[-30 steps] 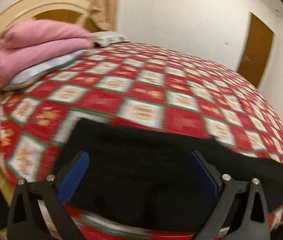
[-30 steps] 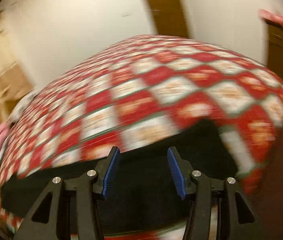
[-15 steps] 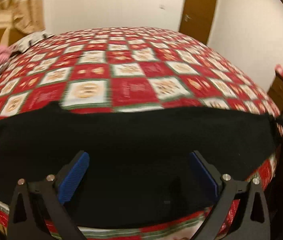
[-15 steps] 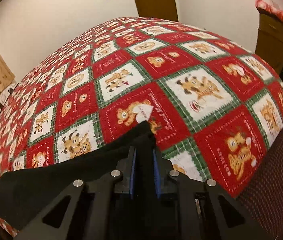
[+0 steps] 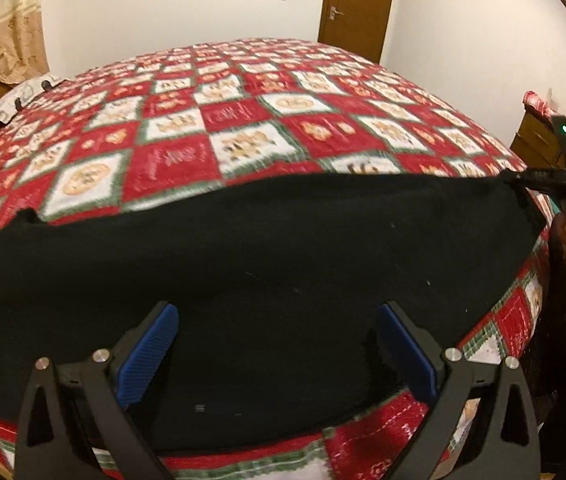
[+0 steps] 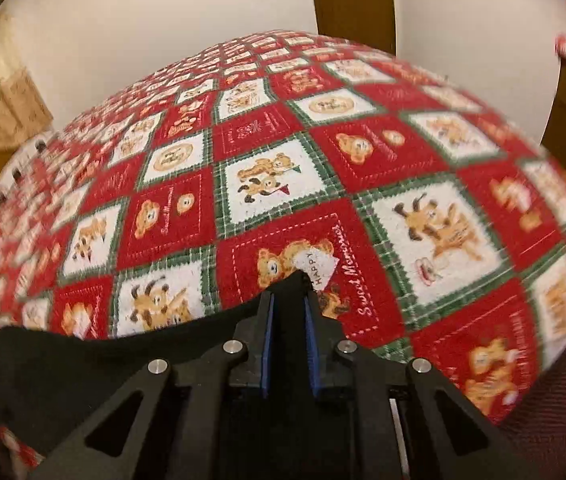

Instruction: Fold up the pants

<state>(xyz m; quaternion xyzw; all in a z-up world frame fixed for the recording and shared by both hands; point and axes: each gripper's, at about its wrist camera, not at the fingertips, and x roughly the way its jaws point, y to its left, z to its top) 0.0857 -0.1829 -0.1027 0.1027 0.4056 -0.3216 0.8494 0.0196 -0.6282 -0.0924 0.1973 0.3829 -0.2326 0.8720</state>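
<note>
The pants (image 5: 267,264) lie lengthwise left-to-right along the bed's (image 5: 243,120) near edge. The right hand-held gripper (image 6: 287,312), jaws narrow and opening slightly, pinches their far right corner. The left hand-held gripper (image 5: 279,344) hovers wide and empty over their near edge.

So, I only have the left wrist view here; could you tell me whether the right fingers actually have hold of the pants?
Observer: Yes. In the right wrist view a corner of the black pants sits between the fingers of the right gripper, though its jaws are opening.
Operator: Thank you. Where on the bed does that corner sit?
Observer: The tip pokes out past the fingers over a red square of the bedspread, right at a bear holding a card marked HAPPY.
</note>
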